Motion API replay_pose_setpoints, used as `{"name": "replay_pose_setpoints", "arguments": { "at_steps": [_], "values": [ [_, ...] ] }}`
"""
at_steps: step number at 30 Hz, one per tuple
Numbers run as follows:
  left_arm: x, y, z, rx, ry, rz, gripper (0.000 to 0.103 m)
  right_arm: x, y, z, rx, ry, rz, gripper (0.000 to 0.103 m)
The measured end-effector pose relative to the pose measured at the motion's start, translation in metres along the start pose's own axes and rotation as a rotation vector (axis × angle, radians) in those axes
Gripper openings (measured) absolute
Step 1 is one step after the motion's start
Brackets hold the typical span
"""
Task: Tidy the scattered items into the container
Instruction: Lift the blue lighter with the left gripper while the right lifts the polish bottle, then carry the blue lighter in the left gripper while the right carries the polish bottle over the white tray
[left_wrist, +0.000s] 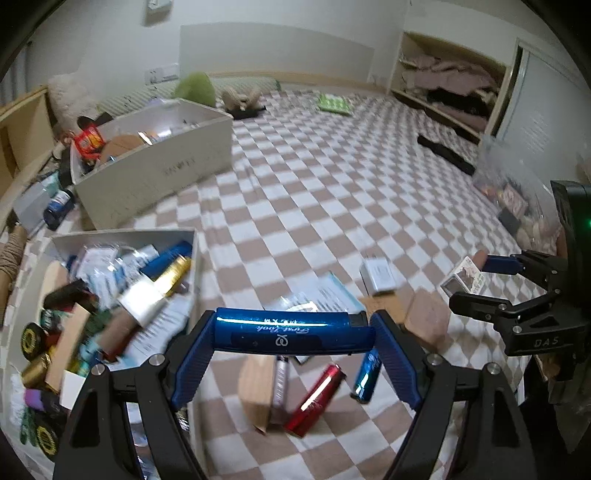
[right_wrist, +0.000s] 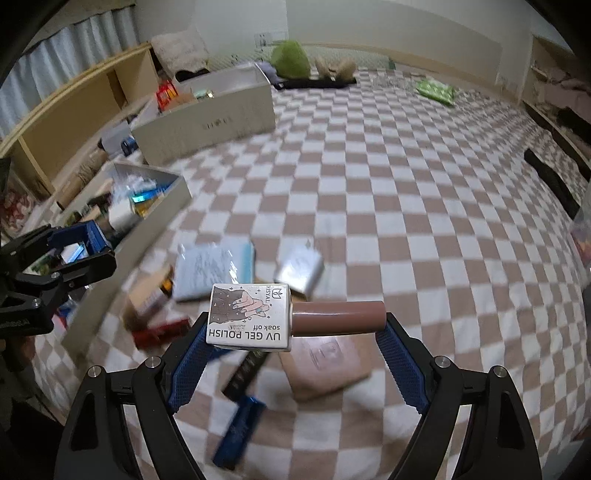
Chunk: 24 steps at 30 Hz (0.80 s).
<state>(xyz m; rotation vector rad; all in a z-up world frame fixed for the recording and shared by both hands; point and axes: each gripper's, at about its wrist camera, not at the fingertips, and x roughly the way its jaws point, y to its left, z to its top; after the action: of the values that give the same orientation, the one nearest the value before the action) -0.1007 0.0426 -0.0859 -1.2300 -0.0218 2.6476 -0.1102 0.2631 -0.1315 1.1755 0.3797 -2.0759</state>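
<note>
My left gripper (left_wrist: 291, 330) is shut on a shiny blue tube (left_wrist: 295, 328), held crosswise end to end between its blue pads, above the checkered bedspread. My right gripper (right_wrist: 295, 325) is shut on a UV gel polish bottle (right_wrist: 251, 317) with a white label and a brown cap (right_wrist: 340, 316), also held lengthwise. In the left wrist view the right gripper (left_wrist: 480, 275) shows at the right edge with the bottle (left_wrist: 463, 277). An open grey container (left_wrist: 195, 251), full of small cosmetics, lies just left of the left gripper. It also shows in the right wrist view (right_wrist: 177, 192).
Scattered on the bedspread below lie a red tube (left_wrist: 316, 400), a small blue tube (left_wrist: 367, 374), a tan box (left_wrist: 256, 391), a white charger (left_wrist: 378, 275) and a pale blue packet (right_wrist: 214, 269). A larger beige box (left_wrist: 166, 162) stands farther back. Shelving lines the right wall.
</note>
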Motion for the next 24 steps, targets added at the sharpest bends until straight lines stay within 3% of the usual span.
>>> {"name": "replay_pose_setpoints", "arguments": {
  "at_steps": [10,24],
  "values": [
    [-0.038,0.024,0.026,-0.016,-0.067,0.043,0.083,-0.012,0.026,0.038,-0.05,-0.066,0.032,0.087],
    [-0.116,0.073,0.077,0.013,-0.206,0.196,0.083,-0.034,0.079,0.091,-0.117,-0.155,0.097,0.087]
  ]
}}
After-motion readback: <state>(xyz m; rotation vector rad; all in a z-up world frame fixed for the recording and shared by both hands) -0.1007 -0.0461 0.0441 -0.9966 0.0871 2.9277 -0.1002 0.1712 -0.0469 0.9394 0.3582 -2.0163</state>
